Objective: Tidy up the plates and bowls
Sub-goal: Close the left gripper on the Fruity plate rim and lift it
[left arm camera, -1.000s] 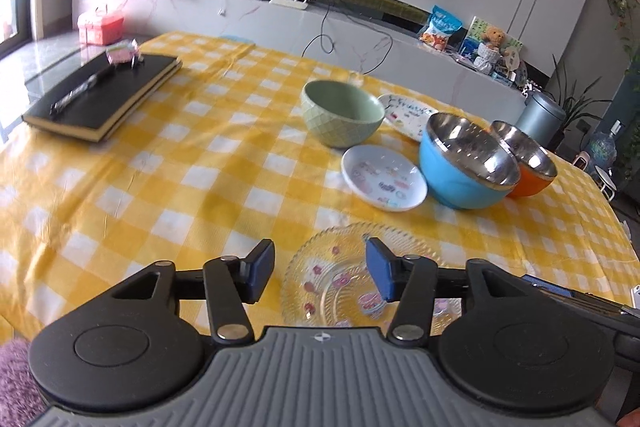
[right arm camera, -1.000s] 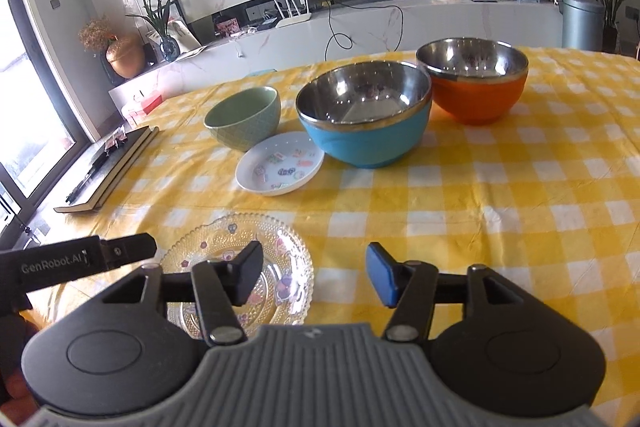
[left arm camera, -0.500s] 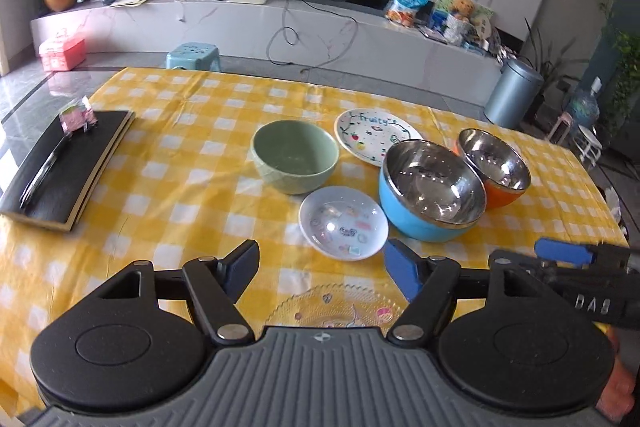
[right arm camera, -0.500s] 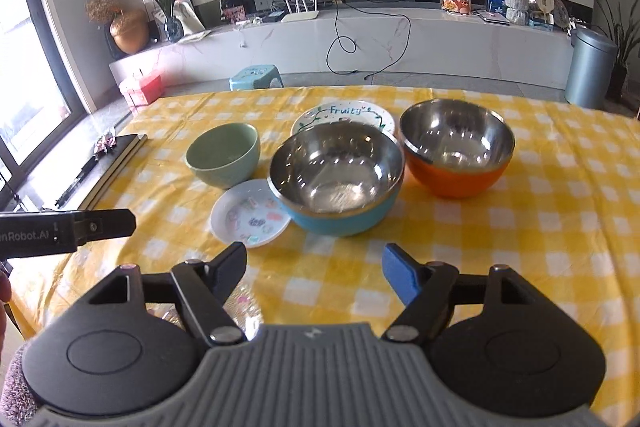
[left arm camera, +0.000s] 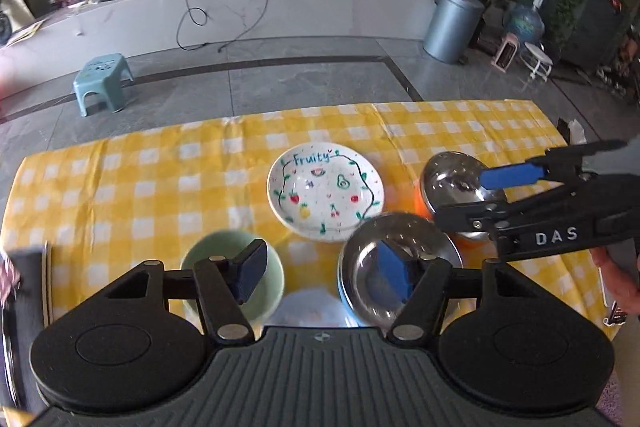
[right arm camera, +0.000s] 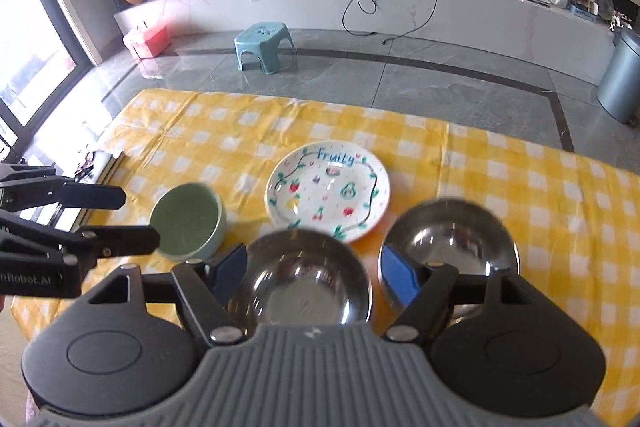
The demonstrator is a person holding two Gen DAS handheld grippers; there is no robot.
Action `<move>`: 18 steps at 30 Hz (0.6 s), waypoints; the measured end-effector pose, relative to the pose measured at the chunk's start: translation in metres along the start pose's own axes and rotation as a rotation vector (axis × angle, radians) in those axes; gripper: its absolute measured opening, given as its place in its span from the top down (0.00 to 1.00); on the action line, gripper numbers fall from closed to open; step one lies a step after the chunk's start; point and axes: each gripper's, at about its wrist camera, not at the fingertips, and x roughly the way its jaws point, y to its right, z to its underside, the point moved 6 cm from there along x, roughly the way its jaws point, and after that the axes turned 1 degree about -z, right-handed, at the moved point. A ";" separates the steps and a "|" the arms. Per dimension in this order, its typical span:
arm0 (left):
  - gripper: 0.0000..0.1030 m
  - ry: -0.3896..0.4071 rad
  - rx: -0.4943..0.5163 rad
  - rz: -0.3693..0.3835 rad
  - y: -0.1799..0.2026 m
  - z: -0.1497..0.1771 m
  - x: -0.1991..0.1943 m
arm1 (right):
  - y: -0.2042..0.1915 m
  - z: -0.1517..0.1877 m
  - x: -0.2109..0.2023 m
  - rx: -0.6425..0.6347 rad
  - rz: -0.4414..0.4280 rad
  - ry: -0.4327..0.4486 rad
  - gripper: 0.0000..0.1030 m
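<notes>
On the yellow checked tablecloth a white "Fruity" plate (left arm camera: 326, 197) (right arm camera: 328, 189) lies at the far side. In front of it stand a green bowl (left arm camera: 270, 291) (right arm camera: 188, 221), a blue steel-lined bowl (left arm camera: 360, 275) (right arm camera: 304, 287) and an orange steel-lined bowl (left arm camera: 452, 183) (right arm camera: 452, 239). A small white plate (left arm camera: 316, 311) peeks out from behind the left gripper's body. My left gripper (left arm camera: 322, 269) (right arm camera: 136, 219) hovers between the green and blue bowls, its jaws closing with nothing between them. My right gripper (right arm camera: 312, 267) (left arm camera: 460, 198) hangs open above the steel bowls and holds nothing.
A black notebook (right arm camera: 104, 163) lies at the table's left edge. Beyond the table's far edge is grey floor with a teal stool (right arm camera: 264, 45) (left arm camera: 102, 83) and a grey bin (left arm camera: 452, 25). A hand (left arm camera: 616, 279) holds the right gripper.
Both grippers have risen, moved forward over the dishes and tipped downward. The glass plate that was near them has dropped out of view. Both sets of jaws stand wider than a second ago.
</notes>
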 end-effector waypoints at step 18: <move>0.65 -0.263 -0.116 -0.009 -0.047 -0.022 0.148 | 0.067 -0.051 0.148 0.078 0.008 -0.309 0.65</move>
